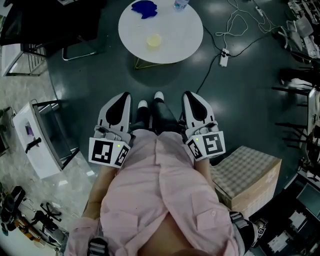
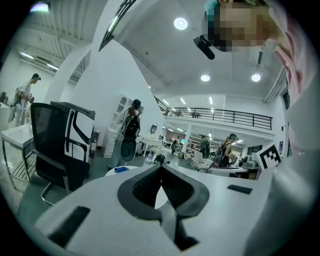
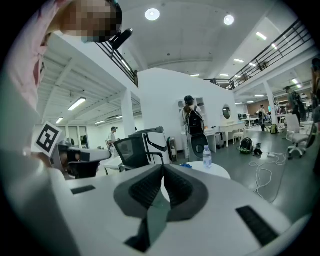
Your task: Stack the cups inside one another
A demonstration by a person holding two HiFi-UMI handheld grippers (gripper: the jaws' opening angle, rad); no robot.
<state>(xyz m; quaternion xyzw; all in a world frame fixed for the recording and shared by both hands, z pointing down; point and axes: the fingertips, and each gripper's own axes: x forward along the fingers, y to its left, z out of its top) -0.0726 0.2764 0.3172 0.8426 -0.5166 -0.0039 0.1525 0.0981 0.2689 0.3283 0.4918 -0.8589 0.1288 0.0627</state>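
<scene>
**Head view.** My left gripper (image 1: pixel 121 96) and right gripper (image 1: pixel 190 95) sit at centre frame, held close to my body and pointing toward the round white table (image 1: pixel 187 42) at the top of the frame. Each gripper's own view shows its two jaws pressed together with nothing between them. Both are clenched and empty.

**Task object.** A pale yellow cup (image 1: pixel 154 40) stands near the middle of the table, well apart from both grippers. Whether it is one cup or several already nested is too small to tell. A blue item (image 1: pixel 144 8) and a water bottle (image 1: pixel 181 4) lie beyond it at the top edge.

**Handling, as I judge it.**
- The cup looks light and thin-walled.
- It is likely to slide on the smooth tabletop, and to buckle under a hard squeeze.
- I would pinch it gently at the rim, one jaw inside the wall and one outside.
</scene>
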